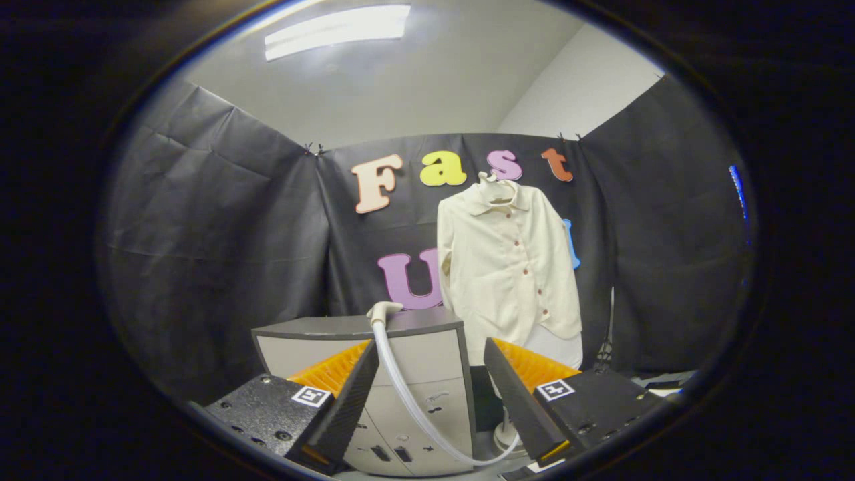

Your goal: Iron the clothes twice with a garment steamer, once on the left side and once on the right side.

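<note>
Against the booth's black cloth wall a cream shirt (pixel 507 267) hangs on a hanger, and the steamer head (pixel 384 310) rests on a grey cabinet (pixel 427 374), its hose (pixel 414 401) trailing down. Neither of the 2 passes looks begun; the spread, empty fingers (pixel 427 394) must first close on what seems the steamer head just ahead.

A low cabinet (pixel 427 354) with a dark top and pale drawer fronts stands beyond the spread, empty jaws. On its top lies the steamer head (pixel 384 310) – its hose (pixel 414 401) trails down the cabinet front to the floor (pixel 484 444), where a white base (pixel 505 437) stands beside the cabinet.
</note>
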